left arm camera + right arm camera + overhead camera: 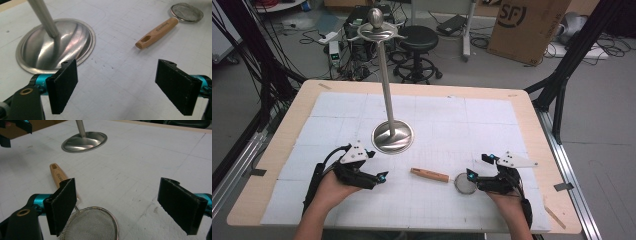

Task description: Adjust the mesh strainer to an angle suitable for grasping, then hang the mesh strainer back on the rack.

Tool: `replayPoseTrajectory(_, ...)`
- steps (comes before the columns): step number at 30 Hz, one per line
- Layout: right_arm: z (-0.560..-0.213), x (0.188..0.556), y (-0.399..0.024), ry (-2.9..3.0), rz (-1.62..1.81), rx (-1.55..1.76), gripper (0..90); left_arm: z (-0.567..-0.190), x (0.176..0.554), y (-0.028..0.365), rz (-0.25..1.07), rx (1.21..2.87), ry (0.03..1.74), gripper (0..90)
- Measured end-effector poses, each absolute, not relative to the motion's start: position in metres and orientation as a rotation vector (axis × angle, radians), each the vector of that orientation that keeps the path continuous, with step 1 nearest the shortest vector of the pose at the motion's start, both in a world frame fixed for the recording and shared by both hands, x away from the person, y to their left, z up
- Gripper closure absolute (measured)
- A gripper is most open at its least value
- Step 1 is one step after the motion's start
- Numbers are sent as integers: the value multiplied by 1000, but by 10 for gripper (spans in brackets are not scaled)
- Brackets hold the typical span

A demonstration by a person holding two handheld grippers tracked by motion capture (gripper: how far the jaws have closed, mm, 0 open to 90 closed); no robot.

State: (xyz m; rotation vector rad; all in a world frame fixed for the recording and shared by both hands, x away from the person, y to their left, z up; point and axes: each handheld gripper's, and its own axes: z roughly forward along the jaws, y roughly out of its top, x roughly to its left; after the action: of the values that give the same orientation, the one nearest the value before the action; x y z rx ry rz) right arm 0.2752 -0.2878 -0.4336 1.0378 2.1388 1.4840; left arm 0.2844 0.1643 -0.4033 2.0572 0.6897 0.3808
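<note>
A small mesh strainer with a wooden handle (430, 174) lies flat on the white mat, its handle pointing left. A tall metal stand (387, 90) rises from a round base (393, 136) behind it. My left gripper (377, 165) hovers left of the handle and just in front of the base, open with nothing between its jaws. In the left gripper view (122, 87) the strainer (156, 31) lies ahead to the right and the base (55, 45) to the left. My right gripper (125, 207) is open, and the strainer's mesh bowl (92, 225) lies by its left jaw.
The white gridded mat (452, 125) covers most of the wooden table (282, 145). Hooks (377, 32) spread from the top of the stand. Behind the table are a black stool (418, 45), a cardboard box (527, 25) and cables on the floor.
</note>
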Motion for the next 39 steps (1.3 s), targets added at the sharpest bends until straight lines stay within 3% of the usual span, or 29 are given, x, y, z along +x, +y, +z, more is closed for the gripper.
replayPoseTrajectory(4,-434,276,-287,2142,1479,1032,147,-400,285,173,396,2023,714,135)
replayPoseTrajectory(12,-435,277,-286,2141,1472,1046,147,-401,290,190,369,1968,755,135)
replayPoseTrajectory(23,-436,277,-283,2155,1462,1036,147,-400,287,192,385,1894,669,135)
replayPoseTrajectory(39,-434,275,-283,2149,1480,1032,147,-401,289,194,392,1902,689,134)
